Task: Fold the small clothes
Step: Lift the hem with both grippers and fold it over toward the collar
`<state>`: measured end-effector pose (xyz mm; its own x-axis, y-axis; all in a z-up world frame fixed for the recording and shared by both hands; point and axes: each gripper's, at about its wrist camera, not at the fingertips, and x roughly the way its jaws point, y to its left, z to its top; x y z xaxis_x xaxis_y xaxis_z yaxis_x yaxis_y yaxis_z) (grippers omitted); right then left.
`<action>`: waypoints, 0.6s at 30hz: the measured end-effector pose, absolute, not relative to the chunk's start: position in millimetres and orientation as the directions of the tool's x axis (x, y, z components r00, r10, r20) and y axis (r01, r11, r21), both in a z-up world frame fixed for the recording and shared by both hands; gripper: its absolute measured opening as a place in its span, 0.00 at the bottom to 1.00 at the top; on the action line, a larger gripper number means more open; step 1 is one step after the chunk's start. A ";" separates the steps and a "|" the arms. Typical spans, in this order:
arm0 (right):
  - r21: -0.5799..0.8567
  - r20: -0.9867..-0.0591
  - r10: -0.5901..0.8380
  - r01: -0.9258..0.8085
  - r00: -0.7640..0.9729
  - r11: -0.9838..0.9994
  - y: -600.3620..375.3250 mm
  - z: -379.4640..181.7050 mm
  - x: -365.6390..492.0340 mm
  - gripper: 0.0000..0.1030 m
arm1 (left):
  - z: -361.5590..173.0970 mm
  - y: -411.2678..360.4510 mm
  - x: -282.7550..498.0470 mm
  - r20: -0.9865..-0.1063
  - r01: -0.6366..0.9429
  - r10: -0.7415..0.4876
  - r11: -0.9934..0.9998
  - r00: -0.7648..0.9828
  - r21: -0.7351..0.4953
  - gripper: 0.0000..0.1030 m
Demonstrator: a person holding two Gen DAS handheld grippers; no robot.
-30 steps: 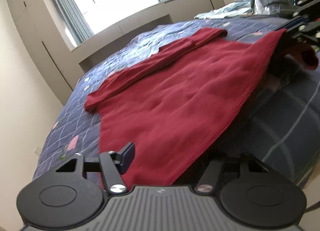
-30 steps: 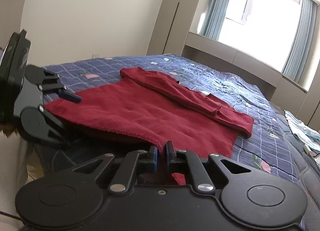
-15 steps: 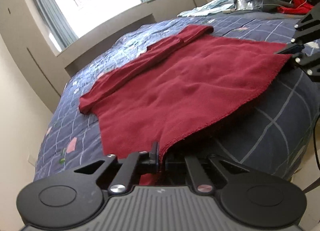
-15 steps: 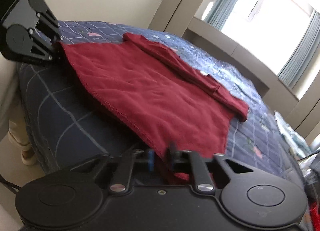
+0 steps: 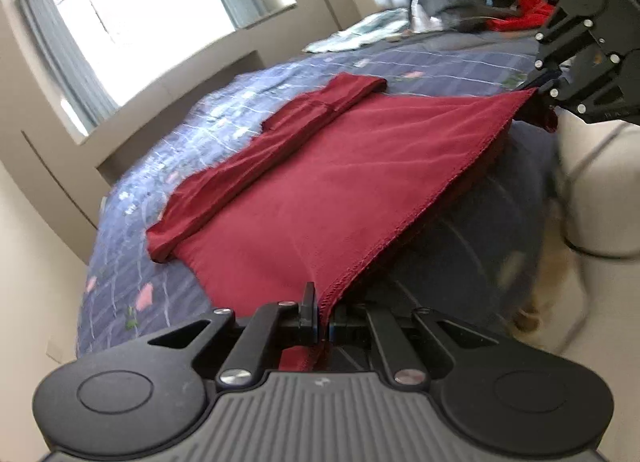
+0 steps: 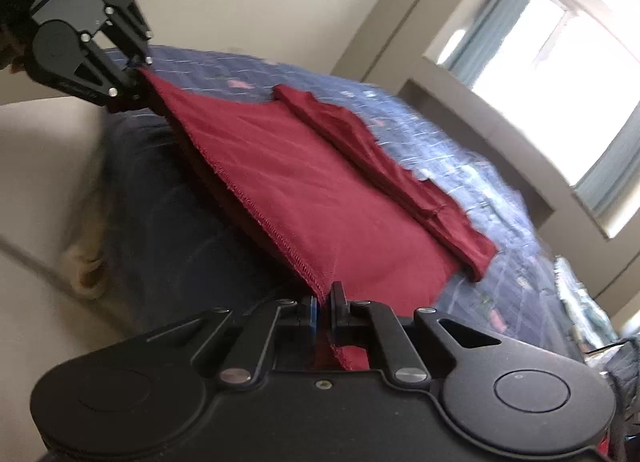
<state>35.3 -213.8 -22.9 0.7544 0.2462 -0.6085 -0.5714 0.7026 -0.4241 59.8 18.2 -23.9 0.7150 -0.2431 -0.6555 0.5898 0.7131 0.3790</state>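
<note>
A dark red garment (image 5: 340,189) (image 6: 320,189) lies spread on a blue patterned bedspread (image 5: 208,133) (image 6: 460,157), its sleeves folded across the far side. My left gripper (image 5: 324,318) is shut on one corner of the near hem. The right gripper (image 6: 323,312) is shut on the other hem corner. The hem is stretched taut between them, lifted off the bed's near edge. Each gripper shows in the other's view: the right gripper (image 5: 540,91) at upper right, the left gripper (image 6: 136,65) at upper left.
A pile of grey and red clothes (image 5: 472,1) and light fabric (image 5: 360,33) lie at the bed's far end. A window with curtains (image 5: 168,9) is behind the bed. Pale floor (image 6: 40,189) runs beside the bed's dark side panel (image 5: 472,246).
The left gripper closed on the hem corner, then both grippers pulled back and apart, lifting and tightening the hem over the bed's edge. Both views have rolled.
</note>
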 end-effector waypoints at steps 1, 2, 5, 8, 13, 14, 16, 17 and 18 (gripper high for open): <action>-0.409 -0.627 0.257 -0.591 0.736 0.695 -214.6 -20.0 28.0 0.05 | -21.4 19.6 50.5 -0.672 0.603 -0.251 0.712 0.696 0.359 0.03; -0.384 -0.653 0.273 -0.619 0.706 0.685 -215.7 -16.1 18.9 0.05 | -18.5 21.7 41.4 -0.691 0.619 -0.262 0.710 0.674 0.334 0.03; -0.294 -0.722 0.313 -0.684 0.616 0.668 -218.9 -5.3 -0.9 0.05 | -9.2 28.0 21.1 -0.732 0.663 -0.302 0.701 0.610 0.264 0.03; -0.220 -0.767 0.347 -0.729 0.540 0.649 -221.0 4.4 -11.9 0.05 | 0.3 34.2 13.1 -0.756 0.677 -0.318 0.704 0.571 0.215 0.03; -0.141 -0.784 0.386 -0.744 0.487 0.653 -226.0 21.3 1.2 0.06 | 20.6 40.2 32.6 -0.748 0.645 -0.347 0.751 0.566 0.140 0.04; -0.128 -0.781 0.396 -0.745 0.482 0.655 -228.4 26.6 8.1 0.06 | 25.8 40.4 40.1 -0.740 0.633 -0.351 0.764 0.574 0.129 0.04; -0.122 -0.773 0.407 -0.742 0.488 0.659 -232.7 36.9 22.3 0.06 | 38.6 41.5 58.7 -0.723 0.610 -0.357 0.785 0.591 0.110 0.04; -0.126 -0.764 0.409 -0.738 0.498 0.663 -233.0 43.2 32.0 0.06 | 45.7 41.4 68.7 -0.712 0.601 -0.360 0.792 0.603 0.109 0.04; -0.133 -0.757 0.410 -0.734 0.508 0.666 -233.8 48.8 40.3 0.06 | 51.2 40.2 77.7 -0.703 0.594 -0.358 0.796 0.615 0.114 0.04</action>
<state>40.3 -233.8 48.8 0.5084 0.4102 -0.7571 -0.7345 0.6655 -0.1327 77.7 40.2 51.2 0.6148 -0.3577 -0.7029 0.5940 0.7964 0.1142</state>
